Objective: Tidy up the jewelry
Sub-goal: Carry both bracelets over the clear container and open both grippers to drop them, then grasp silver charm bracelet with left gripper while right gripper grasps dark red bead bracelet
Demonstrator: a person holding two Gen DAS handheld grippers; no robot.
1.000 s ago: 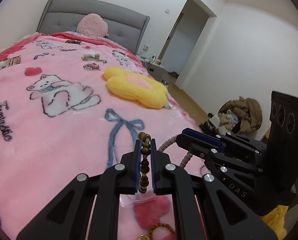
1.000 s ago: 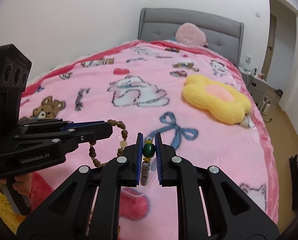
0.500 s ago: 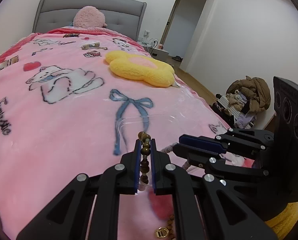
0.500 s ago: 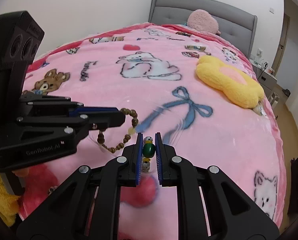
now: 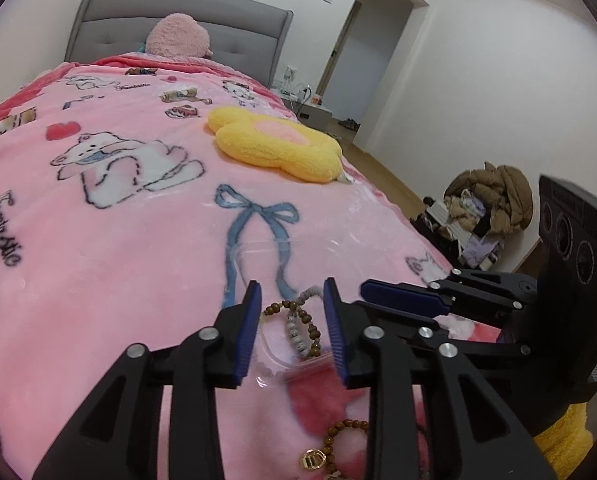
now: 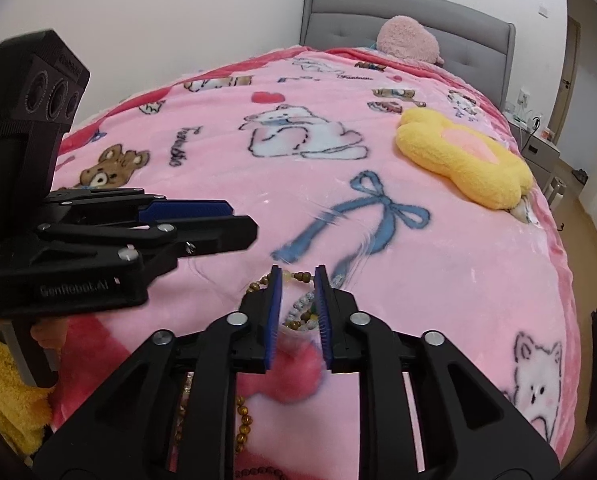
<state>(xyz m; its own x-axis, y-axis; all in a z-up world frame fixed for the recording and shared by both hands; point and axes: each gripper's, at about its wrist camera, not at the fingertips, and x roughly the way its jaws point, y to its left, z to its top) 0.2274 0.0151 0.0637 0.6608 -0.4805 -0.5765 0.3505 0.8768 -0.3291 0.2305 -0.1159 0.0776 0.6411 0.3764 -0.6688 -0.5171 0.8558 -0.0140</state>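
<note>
Between both just-opened claws point(image 5: 292, 312) point(image 6: 297, 292) lies the bead bracelet point(image 5: 298, 322).

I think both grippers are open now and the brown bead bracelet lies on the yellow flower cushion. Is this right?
Not quite. In the left wrist view the bead bracelet lies on the pink blanket, between the fingers of the left gripper, far from the yellow flower cushion. Both grippers, left and right gripper, are indeed open, their jaws having just opened.

— Lying on the blanket point(image 5: 110, 272), just ahead of both grippers?
— Beaded bracelets point(image 5: 298, 326), bunched over a clear bag point(image 5: 270, 356).
— Farther back, toward the headboard point(image 5: 178, 26)?
— Flower cushion point(image 5: 276, 144) sitting right of centre — round plush point(image 5: 178, 36) resting behind it.
</note>
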